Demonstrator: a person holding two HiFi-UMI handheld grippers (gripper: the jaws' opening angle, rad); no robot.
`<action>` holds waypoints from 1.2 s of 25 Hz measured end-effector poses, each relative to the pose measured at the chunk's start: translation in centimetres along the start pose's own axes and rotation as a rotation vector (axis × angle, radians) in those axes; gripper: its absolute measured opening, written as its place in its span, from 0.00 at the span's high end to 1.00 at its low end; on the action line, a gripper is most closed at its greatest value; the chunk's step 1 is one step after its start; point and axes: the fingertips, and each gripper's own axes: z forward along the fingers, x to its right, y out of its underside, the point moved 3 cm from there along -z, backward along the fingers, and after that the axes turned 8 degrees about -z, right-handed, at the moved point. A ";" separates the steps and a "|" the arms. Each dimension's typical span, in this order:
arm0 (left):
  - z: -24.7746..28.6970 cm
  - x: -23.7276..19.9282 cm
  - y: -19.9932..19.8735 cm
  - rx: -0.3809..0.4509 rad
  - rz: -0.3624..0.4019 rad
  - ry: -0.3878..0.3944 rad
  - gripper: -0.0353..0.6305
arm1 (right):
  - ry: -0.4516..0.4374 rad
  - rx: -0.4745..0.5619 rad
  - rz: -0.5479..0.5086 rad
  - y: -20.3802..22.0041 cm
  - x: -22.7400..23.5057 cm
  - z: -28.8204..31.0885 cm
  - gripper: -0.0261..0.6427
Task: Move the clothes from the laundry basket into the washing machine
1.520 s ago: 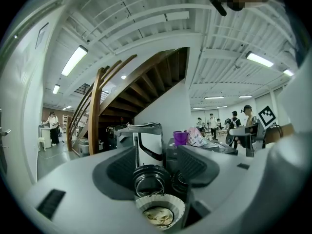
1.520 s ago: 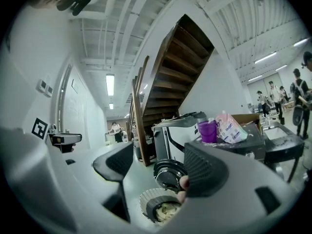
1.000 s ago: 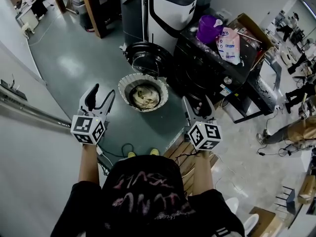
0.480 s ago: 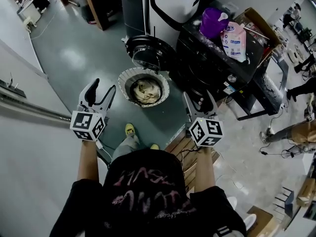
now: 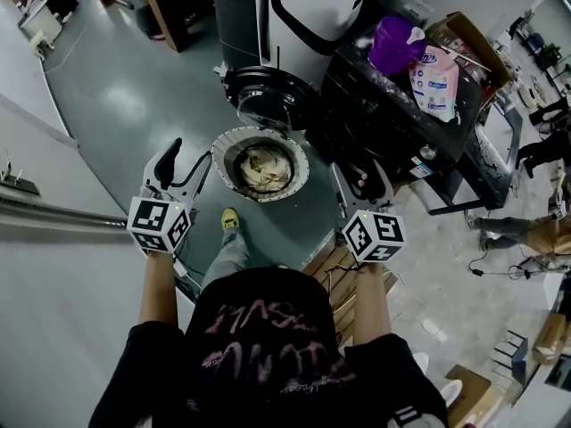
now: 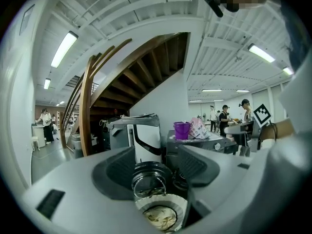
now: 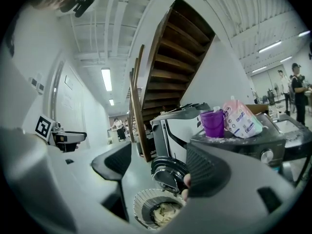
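A round white laundry basket stands on the green floor with beige clothes inside. Just behind it is the black washing machine, its round door swung open toward the basket. My left gripper is held to the left of the basket, open and empty. My right gripper is held to the right of it, open and empty too. In the left gripper view the basket and the door show between the jaws of the left gripper. The right gripper view frames the basket likewise.
A purple jug and a pink detergent bag sit on top of the washer. A white and black machine stands behind. Wooden slats lie at the near right, a white wall at the left. People work at the far right.
Both grippers have moved forward toward the basket and a little down. The person has stepped forward; a leg and a yellow shoe now show below the basket.
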 end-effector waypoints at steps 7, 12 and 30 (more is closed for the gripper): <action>5.2 -6.5 0.2 -0.044 -0.030 0.048 0.54 | 0.023 -0.041 0.001 0.1 -2.0 7.5 0.43; 8.5 -11.1 0.0 -0.075 -0.052 0.092 0.54 | 0.053 -0.064 0.002 -0.6 -3.5 12.2 0.43; 17.3 -17.9 5.7 -0.257 -0.091 0.299 0.54 | 0.154 -0.169 0.011 3.3 -5.2 19.1 0.43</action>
